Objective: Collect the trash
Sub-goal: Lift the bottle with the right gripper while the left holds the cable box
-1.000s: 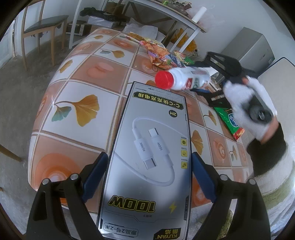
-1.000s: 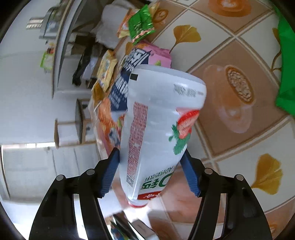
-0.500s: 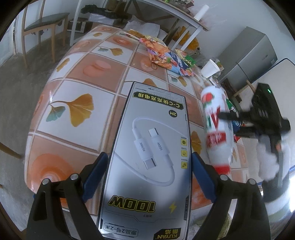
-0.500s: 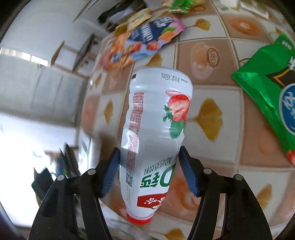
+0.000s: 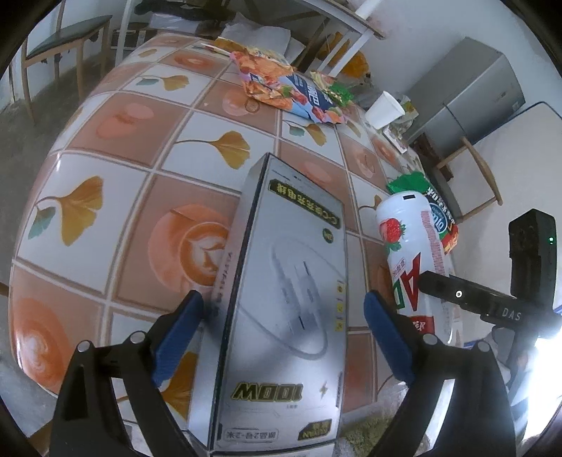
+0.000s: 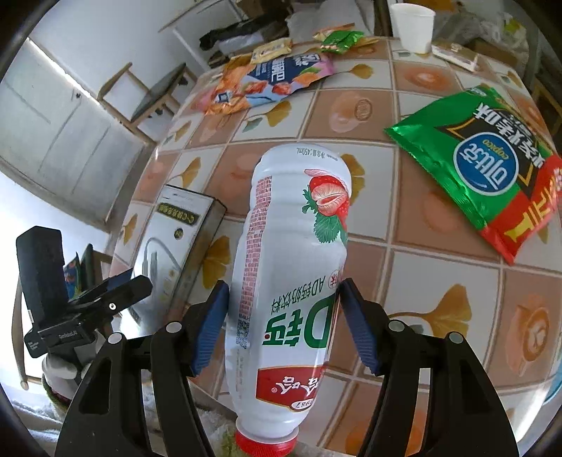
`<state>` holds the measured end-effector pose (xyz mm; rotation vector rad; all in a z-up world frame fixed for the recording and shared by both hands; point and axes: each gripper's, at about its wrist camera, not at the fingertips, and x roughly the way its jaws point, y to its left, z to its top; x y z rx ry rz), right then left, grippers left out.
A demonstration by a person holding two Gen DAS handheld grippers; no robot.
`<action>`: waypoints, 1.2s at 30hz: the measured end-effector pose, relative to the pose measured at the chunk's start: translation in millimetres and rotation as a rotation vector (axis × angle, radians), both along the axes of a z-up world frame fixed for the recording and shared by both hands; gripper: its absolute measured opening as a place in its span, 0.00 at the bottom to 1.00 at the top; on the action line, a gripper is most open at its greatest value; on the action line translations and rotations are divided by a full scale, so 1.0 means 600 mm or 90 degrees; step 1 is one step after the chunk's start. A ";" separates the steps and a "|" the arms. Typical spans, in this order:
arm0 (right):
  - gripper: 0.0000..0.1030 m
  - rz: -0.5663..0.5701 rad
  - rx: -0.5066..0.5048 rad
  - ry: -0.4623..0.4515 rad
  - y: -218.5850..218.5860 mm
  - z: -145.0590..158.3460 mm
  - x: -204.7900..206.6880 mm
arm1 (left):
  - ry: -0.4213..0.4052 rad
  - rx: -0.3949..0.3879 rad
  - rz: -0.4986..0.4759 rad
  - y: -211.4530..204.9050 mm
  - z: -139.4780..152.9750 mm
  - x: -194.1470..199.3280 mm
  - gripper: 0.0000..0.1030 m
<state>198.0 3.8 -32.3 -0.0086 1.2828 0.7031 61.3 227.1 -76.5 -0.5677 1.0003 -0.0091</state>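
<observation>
**Trash held over the tiled table**

Table (image 5: 147, 147) with ginkgo-leaf tiles fills both views. Above its near edge the left gripper (image 5: 284, 337) holds a grey cable box (image 5: 291, 298), which sits tilted between spread pads. Right gripper (image 6: 282, 327) clamps a strawberry milk bottle (image 6: 298, 246), red cap toward the camera. Green snack bag (image 6: 484, 168), wrappers (image 6: 277, 81) and paper cup (image 6: 414, 26) lie farther back.

Both wrist fisheyes look steeply down along their fingers, close above the table (image 5: 105, 197), the left view filled at centre by the box (image 5: 281, 298), the right by the bottle (image 6: 291, 281), and both share box, bottle, green bag (image 6: 484, 175) and cup (image 5: 384, 109) at upper right.
</observation>
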 end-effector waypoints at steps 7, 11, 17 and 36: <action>0.63 -0.002 0.011 -0.005 0.020 -0.008 0.001 | 0.022 0.046 -0.026 -0.018 0.001 0.017 0.88; 0.67 -0.001 0.007 -0.012 0.015 -0.007 0.000 | 0.027 0.091 -0.043 -0.035 -0.003 0.031 0.89; 0.69 0.009 -0.019 -0.041 0.029 -0.006 -0.006 | 0.035 0.158 -0.068 -0.055 -0.007 0.048 0.89; 0.68 -0.003 -0.083 -0.065 0.047 -0.020 -0.012 | 0.017 0.186 -0.045 -0.047 -0.009 0.049 0.83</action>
